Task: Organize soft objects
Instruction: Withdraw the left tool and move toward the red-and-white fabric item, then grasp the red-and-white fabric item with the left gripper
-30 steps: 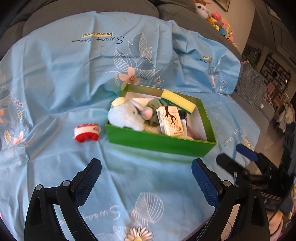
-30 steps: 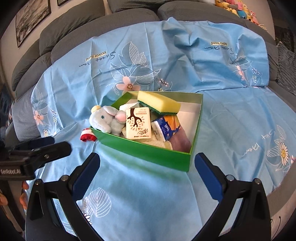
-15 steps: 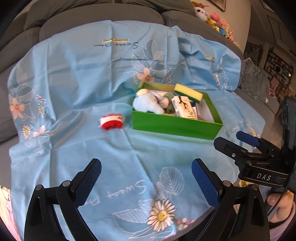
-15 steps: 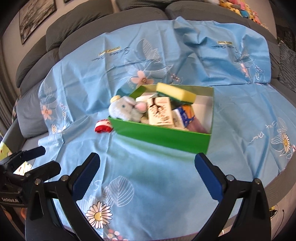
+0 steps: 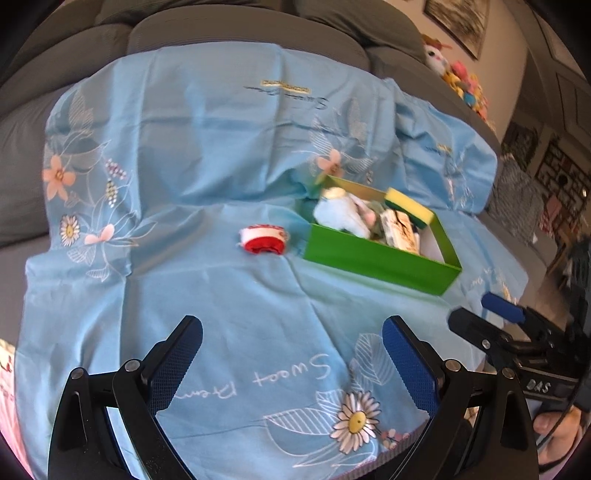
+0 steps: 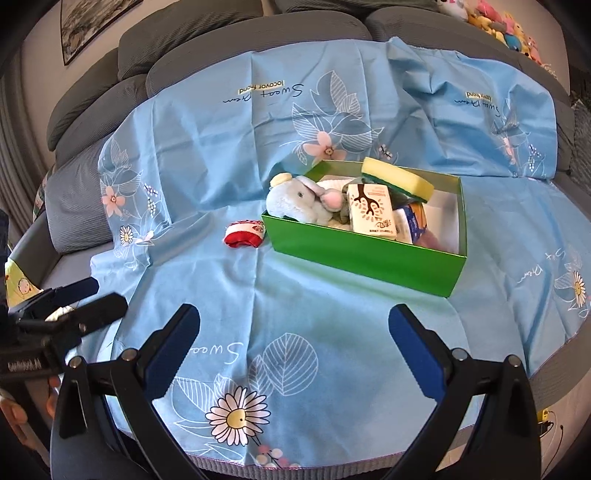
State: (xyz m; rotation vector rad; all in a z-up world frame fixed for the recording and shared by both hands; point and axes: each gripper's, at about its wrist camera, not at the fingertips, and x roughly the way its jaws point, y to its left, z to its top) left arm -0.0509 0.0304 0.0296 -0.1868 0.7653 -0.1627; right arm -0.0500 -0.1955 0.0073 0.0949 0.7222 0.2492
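Observation:
A green box (image 6: 364,256) (image 5: 376,256) stands on the blue cloth. It holds a grey plush elephant (image 6: 295,201), a tissue pack (image 6: 371,210), a yellow sponge (image 6: 397,179) and other soft items. A red and white rolled cloth (image 6: 243,234) (image 5: 263,240) lies on the cloth just left of the box. My left gripper (image 5: 291,363) is open and empty near the sofa's front edge. My right gripper (image 6: 293,356) is open and empty, also back from the box. Each gripper shows at the edge of the other's view.
A blue flowered cloth (image 6: 295,332) covers a grey sofa (image 6: 207,40). Plush toys (image 6: 513,29) sit on the sofa back at the far right. The cloth's front hem (image 6: 332,459) hangs at the seat edge.
Both grippers have pulled back from the box toward the sofa's front edge. The left view has swung left. Both stay open and empty.

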